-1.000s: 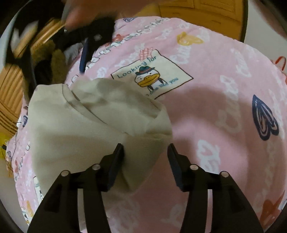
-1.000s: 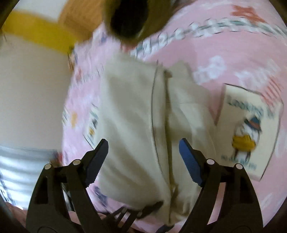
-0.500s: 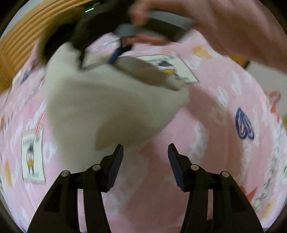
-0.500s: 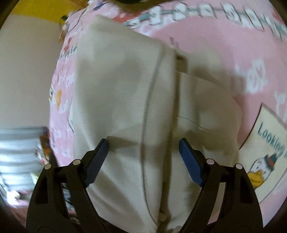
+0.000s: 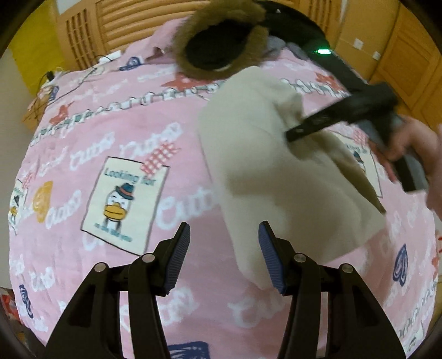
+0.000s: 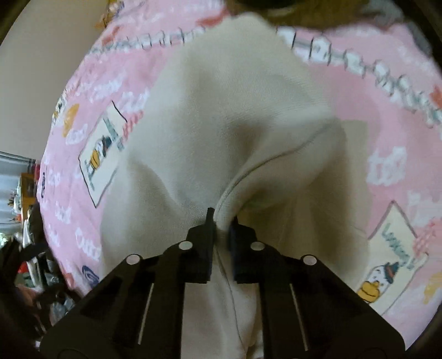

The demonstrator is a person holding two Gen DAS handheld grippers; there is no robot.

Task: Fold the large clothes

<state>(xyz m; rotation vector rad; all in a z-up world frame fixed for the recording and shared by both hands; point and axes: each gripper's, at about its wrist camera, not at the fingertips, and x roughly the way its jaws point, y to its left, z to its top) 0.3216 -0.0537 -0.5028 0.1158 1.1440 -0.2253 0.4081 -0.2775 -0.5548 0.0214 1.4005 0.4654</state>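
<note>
In the lower middle of the left wrist view, the left gripper (image 5: 223,256) hangs over a pink printed bedspread (image 5: 110,138) with its blue-padded jaws apart and nothing between them. The beige garment (image 5: 276,171) lies to the right of centre, its lower edge reaching down just beside the right-hand pad without being pinched. At the right edge a hand (image 5: 414,149) holds the right gripper (image 5: 290,135), whose dark tip meets the cloth at the garment's upper right; the picture there is blurred. At the top centre a dark item with a brown furry rim (image 5: 221,41) lies on the bed, just above the garment's top edge. A wooden slatted headboard (image 5: 132,24) stands behind it.

In the lower middle of the right wrist view, the right gripper (image 6: 221,229) has just closed, and its jaws now clench a bunched fold of the beige garment (image 6: 221,124), a seam running into the grip. The cloth spreads up and outward from the pinch, covering the centre of the frame, with the pink bedspread (image 6: 386,110) showing on both sides. The furry-rimmed item (image 6: 290,13) is partly visible at the top edge.
</note>
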